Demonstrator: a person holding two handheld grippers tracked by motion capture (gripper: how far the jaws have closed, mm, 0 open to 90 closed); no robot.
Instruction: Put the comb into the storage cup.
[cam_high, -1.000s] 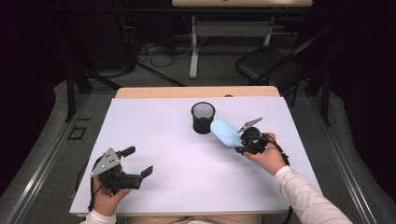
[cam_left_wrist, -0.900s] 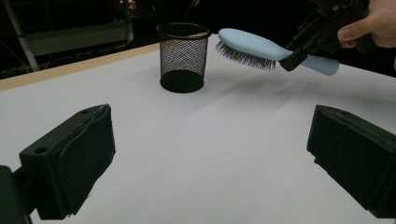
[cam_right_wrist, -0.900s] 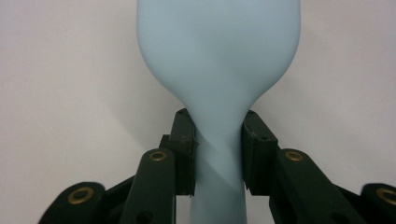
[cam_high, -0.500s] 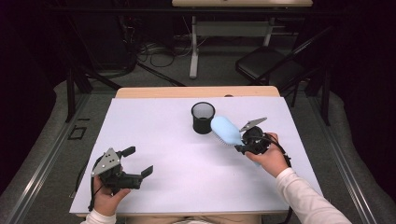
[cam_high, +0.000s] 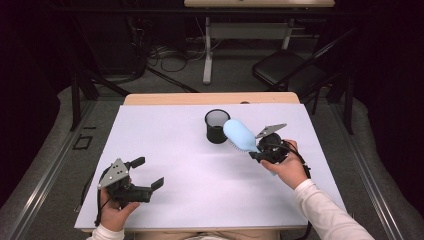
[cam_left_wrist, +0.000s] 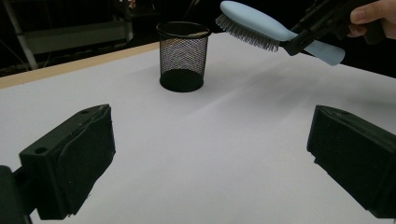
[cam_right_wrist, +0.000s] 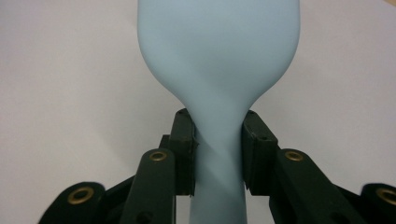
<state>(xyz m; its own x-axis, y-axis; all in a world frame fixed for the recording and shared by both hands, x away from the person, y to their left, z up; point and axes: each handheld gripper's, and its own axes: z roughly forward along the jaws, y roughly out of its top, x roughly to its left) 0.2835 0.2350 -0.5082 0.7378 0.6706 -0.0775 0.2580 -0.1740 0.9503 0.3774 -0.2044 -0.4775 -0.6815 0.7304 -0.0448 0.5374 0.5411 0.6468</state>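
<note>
A light blue hairbrush (cam_high: 240, 134) hangs in the air just right of a black mesh cup (cam_high: 216, 126), bristles facing down. My right gripper (cam_high: 256, 152) is shut on its handle; the jaws pinch the narrow neck (cam_right_wrist: 218, 144) from both sides. From the left gripper view the hairbrush (cam_left_wrist: 261, 25) is seen above and to the right of the mesh cup (cam_left_wrist: 182, 56), clear of the rim. My left gripper (cam_high: 148, 175) rests low near the table's front left, jaws wide apart with nothing between its pads (cam_left_wrist: 74, 158).
The white table top (cam_high: 200, 180) ends in a wooden strip (cam_high: 210, 98) at the far edge. Beyond it stand a desk frame and a dark folding chair (cam_high: 285, 70) on the floor. A white sleeve (cam_high: 325, 215) enters at the lower right.
The right gripper and the hairbrush have shifted only slightly. The left gripper has stayed where it was.
</note>
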